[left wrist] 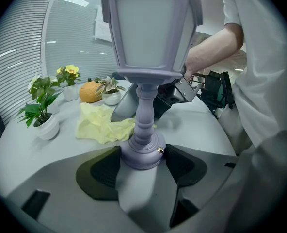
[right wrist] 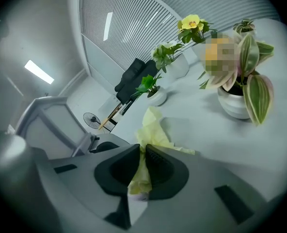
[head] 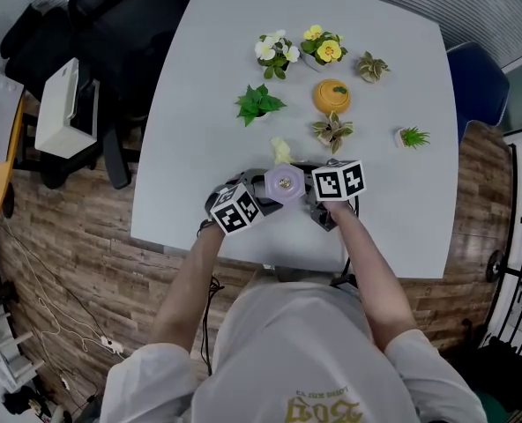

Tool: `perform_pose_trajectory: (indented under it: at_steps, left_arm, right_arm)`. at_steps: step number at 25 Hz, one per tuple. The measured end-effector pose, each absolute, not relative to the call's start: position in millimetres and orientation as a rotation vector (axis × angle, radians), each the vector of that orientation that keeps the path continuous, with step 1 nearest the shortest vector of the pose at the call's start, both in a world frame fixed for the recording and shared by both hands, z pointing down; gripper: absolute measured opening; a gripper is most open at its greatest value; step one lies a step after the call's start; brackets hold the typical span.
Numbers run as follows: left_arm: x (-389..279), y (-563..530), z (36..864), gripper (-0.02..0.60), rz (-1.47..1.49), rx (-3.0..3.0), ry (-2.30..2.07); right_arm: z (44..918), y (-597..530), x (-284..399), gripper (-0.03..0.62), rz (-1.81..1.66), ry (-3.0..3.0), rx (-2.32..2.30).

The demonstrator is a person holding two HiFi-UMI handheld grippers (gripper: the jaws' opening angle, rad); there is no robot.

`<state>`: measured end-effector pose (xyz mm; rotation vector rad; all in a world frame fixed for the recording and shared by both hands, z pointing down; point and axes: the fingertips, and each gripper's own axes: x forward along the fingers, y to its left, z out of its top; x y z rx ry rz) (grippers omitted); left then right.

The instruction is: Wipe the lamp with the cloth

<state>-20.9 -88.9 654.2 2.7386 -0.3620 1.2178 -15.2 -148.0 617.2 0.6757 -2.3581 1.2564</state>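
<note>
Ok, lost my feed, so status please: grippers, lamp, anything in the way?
Left gripper shut on lamp base, lamp upright. Right gripper shut on yellow cloth, trailing on table beside lamp. Potted plant close behind cloth.

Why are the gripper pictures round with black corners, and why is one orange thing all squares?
Left gripper view: the wide-angle lens curves everything and darkens the corners; the close lamp looks huge. Right gripper view: same curving; the squares are a mosaic added afterwards, not a real thing; the cloth by the jaws looks slightly soft. Head view: even light, no strong glare.
</note>
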Motion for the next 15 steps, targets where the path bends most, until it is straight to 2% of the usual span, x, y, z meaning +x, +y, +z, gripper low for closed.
perform_pose_trajectory:
  at_steps: [15]
  left_arm:
    - [-22.3,-89.3,654.5,0.298,1.220,2.737,-0.364]
  right_arm:
    - [623.2,-135.7,18.8,0.048,1.246,-2.289,0.761]
